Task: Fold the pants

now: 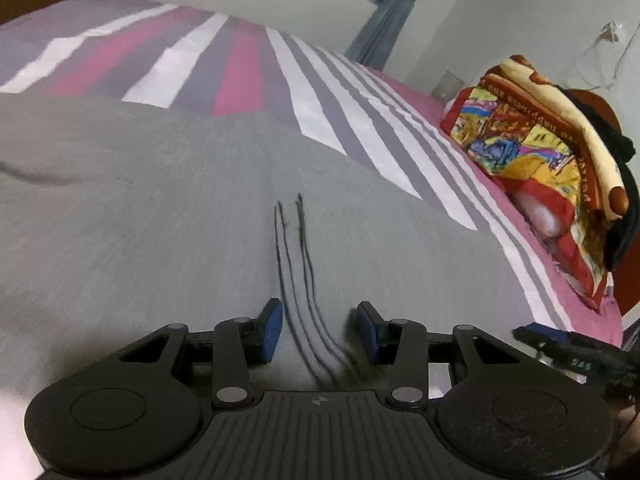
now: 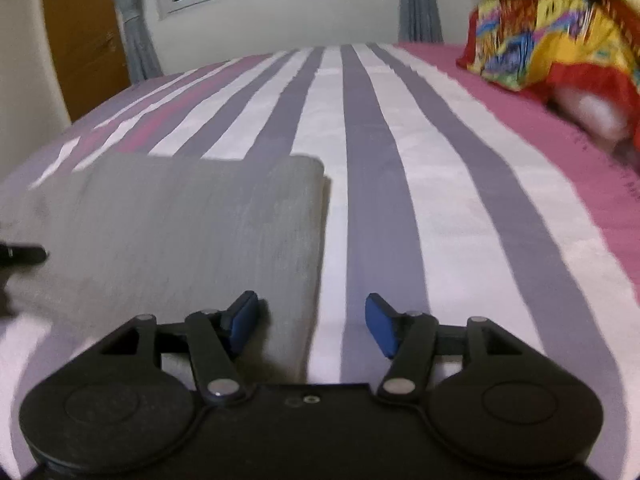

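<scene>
Left wrist view: grey pants spread over the striped bed sheet, filling most of the lower picture. Two thin dark cords lying on the grey cloth, running down between the blue pads. Left gripper low over the cloth, jaws narrowly apart, nothing pinched, cords in the gap but not pressed. Colourful blanket bundle at the right on the pink part of the bed.

Right wrist view: folded grey pants on the bed sheet, their right edge and rounded far corner visible. Right gripper over this edge, jaws wide, holding nothing; left pad above grey cloth, right pad above the stripes. Colourful blanket bundle top right, blurred.
</scene>
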Demonstrator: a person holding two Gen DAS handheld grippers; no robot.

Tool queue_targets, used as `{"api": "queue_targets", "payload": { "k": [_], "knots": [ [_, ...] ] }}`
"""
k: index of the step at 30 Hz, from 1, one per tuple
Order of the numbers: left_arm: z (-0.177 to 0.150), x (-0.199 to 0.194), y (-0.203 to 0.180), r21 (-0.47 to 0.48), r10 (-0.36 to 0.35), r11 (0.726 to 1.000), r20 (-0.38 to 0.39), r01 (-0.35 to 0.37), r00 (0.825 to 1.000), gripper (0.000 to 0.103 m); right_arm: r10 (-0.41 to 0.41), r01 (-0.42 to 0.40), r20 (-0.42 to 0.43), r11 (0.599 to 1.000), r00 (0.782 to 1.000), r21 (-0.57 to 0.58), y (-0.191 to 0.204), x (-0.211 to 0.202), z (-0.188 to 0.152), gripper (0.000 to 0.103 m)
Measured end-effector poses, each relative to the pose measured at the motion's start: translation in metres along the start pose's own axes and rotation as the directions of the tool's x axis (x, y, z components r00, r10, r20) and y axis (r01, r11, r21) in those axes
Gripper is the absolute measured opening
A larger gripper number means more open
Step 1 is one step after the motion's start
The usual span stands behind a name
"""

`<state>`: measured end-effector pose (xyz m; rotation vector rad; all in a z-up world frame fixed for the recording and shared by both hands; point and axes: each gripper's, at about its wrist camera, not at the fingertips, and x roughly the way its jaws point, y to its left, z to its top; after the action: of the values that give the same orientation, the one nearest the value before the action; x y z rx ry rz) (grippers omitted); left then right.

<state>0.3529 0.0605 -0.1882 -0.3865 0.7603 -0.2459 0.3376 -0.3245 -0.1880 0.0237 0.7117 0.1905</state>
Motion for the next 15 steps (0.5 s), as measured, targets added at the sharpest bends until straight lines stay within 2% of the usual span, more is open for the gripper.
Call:
{"api": "queue_targets", "payload": {
  "k": [1, 2, 3, 4, 5, 7, 9, 11, 12, 13, 15],
  "knots": [
    [-0.003, -0.013, 0.001, -0.010, 0.011, 1.000, 0.029, -0.010, 1.000, 0.049, -0.001, -0.001, 0.056, 1.000, 0.998, 0.031, -0.004, -0.014, -0.003, 0.068],
    [-0.007, -0.027, 0.004, -0.022, 0.031, 0.999, 0.067, -0.030, 0.997, 0.074, -0.011, 0.005, 0.107, 0.998, 0.994, 0.058, -0.009, -0.026, -0.007, 0.075],
    [-0.013, -0.046, 0.008, -0.038, 0.060, 0.998, 0.118, -0.056, 0.991, 0.088, -0.031, 0.018, 0.151, 0.996, 0.988, 0.084, -0.014, -0.039, -0.012, 0.090],
    [-0.021, -0.067, 0.015, -0.050, 0.074, 0.997, 0.190, -0.065, 0.979, 0.098, -0.042, 0.025, 0.166, 0.994, 0.985, 0.106, -0.019, -0.044, -0.016, 0.096],
    [-0.028, -0.085, 0.024, -0.062, 0.083, 0.996, 0.243, -0.070, 0.966, 0.098, -0.040, 0.019, 0.160, 0.991, 0.986, 0.132, -0.025, -0.049, -0.019, 0.095],
    [-0.038, -0.114, 0.051, -0.122, 0.136, 0.987, 0.282, -0.105, 0.950, 0.098, -0.023, -0.006, 0.165, 0.985, 0.986, 0.175, -0.033, -0.056, -0.022, 0.095],
    [-0.043, -0.132, 0.091, -0.245, 0.190, 0.962, 0.300, -0.118, 0.935, 0.098, -0.009, -0.024, 0.164, 0.979, 0.986, 0.201, -0.040, -0.058, -0.023, 0.095],
    [-0.046, -0.142, 0.135, -0.414, 0.221, 0.907, 0.310, -0.077, 0.925, 0.098, -0.007, -0.027, 0.152, 0.975, 0.988, 0.222, -0.042, -0.054, -0.022, 0.095],
    [-0.048, -0.143, 0.158, -0.489, 0.220, 0.871, 0.319, -0.039, 0.922, 0.098, -0.011, -0.023, 0.145, 0.972, 0.989, 0.233, -0.041, -0.051, -0.021, 0.095],
    [-0.050, -0.141, 0.179, -0.566, 0.222, 0.824, 0.314, -0.006, 0.923, 0.098, -0.010, -0.024, 0.138, 0.969, 0.990, 0.245, -0.040, -0.049, -0.021, 0.095],
    [-0.054, -0.136, 0.211, -0.656, 0.199, 0.749, 0.357, 0.094, 0.912, 0.098, -0.007, -0.026, 0.116, 0.961, 0.993, 0.274, -0.042, -0.040, -0.019, 0.095]
  ]
}}
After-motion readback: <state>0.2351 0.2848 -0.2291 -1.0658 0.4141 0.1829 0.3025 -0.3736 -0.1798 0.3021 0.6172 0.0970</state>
